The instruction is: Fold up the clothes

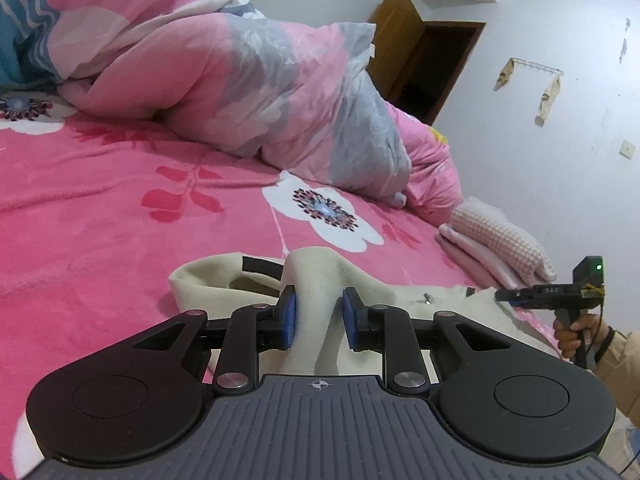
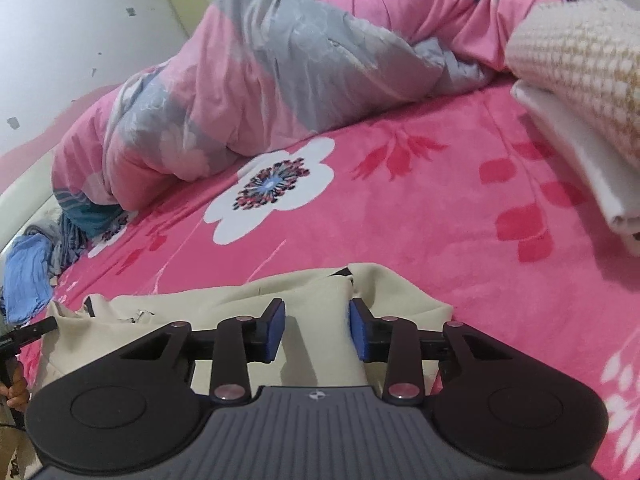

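Progress: early-to-mid on this piece, by my read. The cream garment (image 1: pixel 224 280) is lying on the pink sheet (image 1: pixel 100 208) at 6 o'clock in both wrist views, still rumpled, no clean fold showing yet. A folded stack (image 1: pixel 496 240) is already sitting at 3 o'clock in the left view, 2 o'clock in the right view, so some items look done. A blue cloth (image 2: pixel 26 276) is bunched at the bed edge at 9 o'clock in the right view; probably still waiting. The duvet (image 1: pixel 248 88) is heaped along 12 o'clock, well apart from your work area.

Left gripper (image 1: pixel 319 316): you are pinching a raised ridge of the garment, jaws narrow, both blue pads pressing on the cloth, fabric tenting up past the tips.

Right gripper (image 2: pixel 317 330): jaws are standing a bit wider, with a fold of the same garment running between them. The pads look to be bearing on it, but the left-side pad may be showing a thin gap, so I'm calling the grip likely, not certain. In the left view its tips are meeting the garment's far edge at 3 o'clock, your hand (image 1: pixel 572 334) on the handle.

Left to do, as I judge it: spreading this piece flat, folding, stacking it.
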### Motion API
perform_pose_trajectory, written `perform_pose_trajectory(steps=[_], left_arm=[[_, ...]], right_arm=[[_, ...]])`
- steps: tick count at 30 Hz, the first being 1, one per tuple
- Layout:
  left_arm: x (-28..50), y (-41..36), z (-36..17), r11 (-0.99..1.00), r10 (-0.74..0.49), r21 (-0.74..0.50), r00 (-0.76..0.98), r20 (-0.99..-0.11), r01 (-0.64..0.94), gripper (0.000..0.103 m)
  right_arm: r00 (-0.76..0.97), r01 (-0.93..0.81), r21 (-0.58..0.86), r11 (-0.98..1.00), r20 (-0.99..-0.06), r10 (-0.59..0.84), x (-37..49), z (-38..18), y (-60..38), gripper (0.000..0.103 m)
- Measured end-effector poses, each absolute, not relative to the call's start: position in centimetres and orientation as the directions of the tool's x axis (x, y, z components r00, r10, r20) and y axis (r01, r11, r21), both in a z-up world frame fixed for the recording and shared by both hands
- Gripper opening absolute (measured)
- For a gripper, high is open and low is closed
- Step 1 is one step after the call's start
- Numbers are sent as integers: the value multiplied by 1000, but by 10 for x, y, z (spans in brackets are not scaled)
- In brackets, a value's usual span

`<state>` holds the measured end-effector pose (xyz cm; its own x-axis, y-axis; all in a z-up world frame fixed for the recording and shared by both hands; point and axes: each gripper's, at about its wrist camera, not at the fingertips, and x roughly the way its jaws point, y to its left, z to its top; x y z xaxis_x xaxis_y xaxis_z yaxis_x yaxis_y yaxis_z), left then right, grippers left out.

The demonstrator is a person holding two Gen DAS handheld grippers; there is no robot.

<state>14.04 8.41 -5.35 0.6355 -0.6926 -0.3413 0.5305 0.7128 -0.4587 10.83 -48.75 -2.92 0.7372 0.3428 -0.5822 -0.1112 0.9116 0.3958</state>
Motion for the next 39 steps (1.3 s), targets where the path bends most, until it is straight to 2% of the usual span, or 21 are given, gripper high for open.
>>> perform_pose_trajectory(steps=[11,13,14,15,25,30,33,35,39], left_arm=[[144,80,-60,742,-656,-474,660,-367,475,22],[145,75,-61,769,-627,-453,672,-394,451,19],[145,72,-61,786,-607,-435,683,-406,440,12],[145,71,-60,796,-594,-421,691,-412,434,10],[157,60,-26,812,-577,-350,734,-358,467,6],[184,50,-33,826,-561,-330,725,-400,457,6],[194,47,-50,840,-540,-340,712,-449,423,6],[198,50,-50,839,-540,-356,714,-446,412,6],[204,52,-35,836,-543,-348,732,-412,425,6]], right_arm=[[725,-178,479,859,-526,444,110,-40,-490,36],[733,-179,446,877,-534,421,110,-39,-482,19],[738,-179,429,885,-537,409,110,-39,-479,9],[753,-180,414,892,-525,396,107,-36,-477,6],[860,-173,340,924,-404,310,95,-7,-474,5],[869,-150,360,921,-397,296,108,-11,-479,5],[853,-110,378,919,-439,282,117,-31,-483,5],[845,-87,399,913,-456,280,120,-41,-487,5],[866,-110,400,910,-411,286,124,-29,-487,5]])
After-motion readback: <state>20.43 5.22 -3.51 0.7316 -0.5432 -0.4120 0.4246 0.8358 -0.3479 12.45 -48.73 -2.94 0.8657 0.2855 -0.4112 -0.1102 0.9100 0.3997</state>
